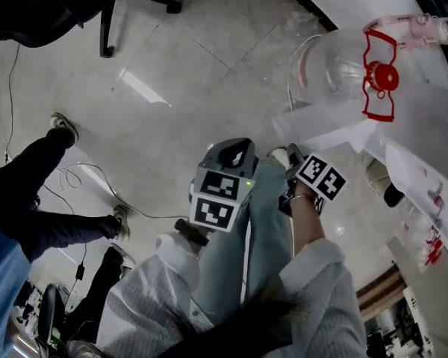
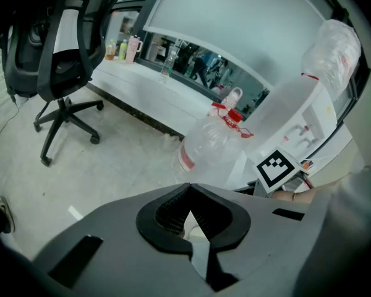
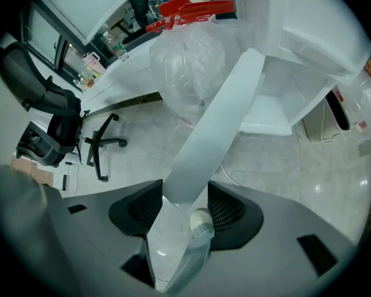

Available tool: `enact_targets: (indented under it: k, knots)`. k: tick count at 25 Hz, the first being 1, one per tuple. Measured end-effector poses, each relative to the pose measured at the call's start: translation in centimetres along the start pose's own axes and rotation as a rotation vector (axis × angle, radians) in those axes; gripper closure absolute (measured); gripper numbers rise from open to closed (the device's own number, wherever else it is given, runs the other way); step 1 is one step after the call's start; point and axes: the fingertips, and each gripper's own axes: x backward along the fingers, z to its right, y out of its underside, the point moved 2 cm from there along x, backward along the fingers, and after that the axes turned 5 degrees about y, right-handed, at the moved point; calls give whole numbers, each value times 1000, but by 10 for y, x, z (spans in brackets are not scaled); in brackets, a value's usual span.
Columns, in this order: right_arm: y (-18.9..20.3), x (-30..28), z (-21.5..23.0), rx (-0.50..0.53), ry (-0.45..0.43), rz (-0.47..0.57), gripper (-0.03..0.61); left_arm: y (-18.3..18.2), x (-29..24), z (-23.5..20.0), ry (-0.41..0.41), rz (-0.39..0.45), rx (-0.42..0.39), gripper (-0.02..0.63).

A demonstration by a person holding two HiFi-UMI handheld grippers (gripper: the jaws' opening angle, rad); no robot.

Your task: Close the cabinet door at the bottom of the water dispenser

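The white water dispenser (image 1: pixel 425 118) stands at the right, its bottom compartment (image 3: pixel 278 98) open. The white cabinet door (image 3: pixel 216 122) swings out toward me and shows as a slanted panel (image 1: pixel 321 121) in the head view. My right gripper (image 3: pixel 184 197) has its jaws on either side of the door's free edge, shut on it; its marker cube (image 1: pixel 319 176) is just below the door. My left gripper (image 2: pixel 188 193) hangs shut and holds nothing, its marker cube (image 1: pixel 222 192) over my knees, away from the door.
A large clear water bottle (image 1: pixel 336 66) with a red handle sits on the floor beside the dispenser. A black office chair (image 2: pixel 55 60) stands further off. Another person's legs (image 1: pixel 37 192) and floor cables (image 1: pixel 82 177) are at left. A beige bin (image 3: pixel 328 116) stands beside the dispenser.
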Motion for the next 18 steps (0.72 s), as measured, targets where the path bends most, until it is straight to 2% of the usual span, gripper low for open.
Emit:
enact_targets:
  k: [9, 14, 18]
  knots:
    - [23, 11, 34, 85, 26, -19, 377, 11, -16, 24, 7, -24, -20, 603]
    - [40, 19, 66, 124, 29, -46, 377, 20, -31, 55, 0, -33, -32, 603]
    - [49, 28, 98, 185, 30, -71, 377, 29, -42, 89, -1, -31, -10, 603]
